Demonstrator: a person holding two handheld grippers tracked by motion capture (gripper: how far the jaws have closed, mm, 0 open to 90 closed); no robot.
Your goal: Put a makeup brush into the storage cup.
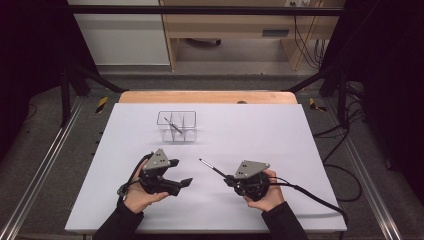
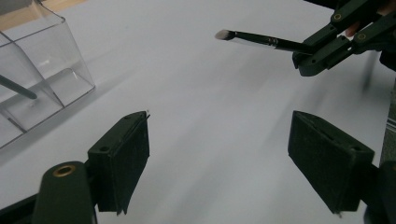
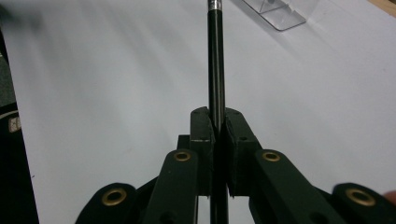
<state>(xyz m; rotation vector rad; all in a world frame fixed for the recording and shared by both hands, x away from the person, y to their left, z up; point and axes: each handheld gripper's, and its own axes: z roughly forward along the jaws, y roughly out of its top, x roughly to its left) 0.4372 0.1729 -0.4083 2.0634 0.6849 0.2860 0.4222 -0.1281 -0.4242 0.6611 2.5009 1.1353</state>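
Observation:
A thin black makeup brush (image 1: 212,169) with a pale tip is clamped by its handle in my right gripper (image 1: 228,179), held just above the white sheet and pointing up-left toward the organizer. From the right gripper view the handle (image 3: 215,70) runs straight up out of the shut right gripper (image 3: 218,135). My left gripper (image 1: 181,172) stands open with nothing between its fingers (image 2: 123,158); its own view shows the brush (image 2: 261,39) ahead at the upper right. A clear divided organizer (image 1: 176,126) holds another dark brush (image 1: 172,125).
The organizer (image 2: 42,84) lies to the upper left in the left gripper view, a brush handle (image 2: 16,88) inside it. A white sheet (image 1: 260,130) covers the table, with a wooden edge (image 1: 207,96) at the back. Metal rails and cables flank the table.

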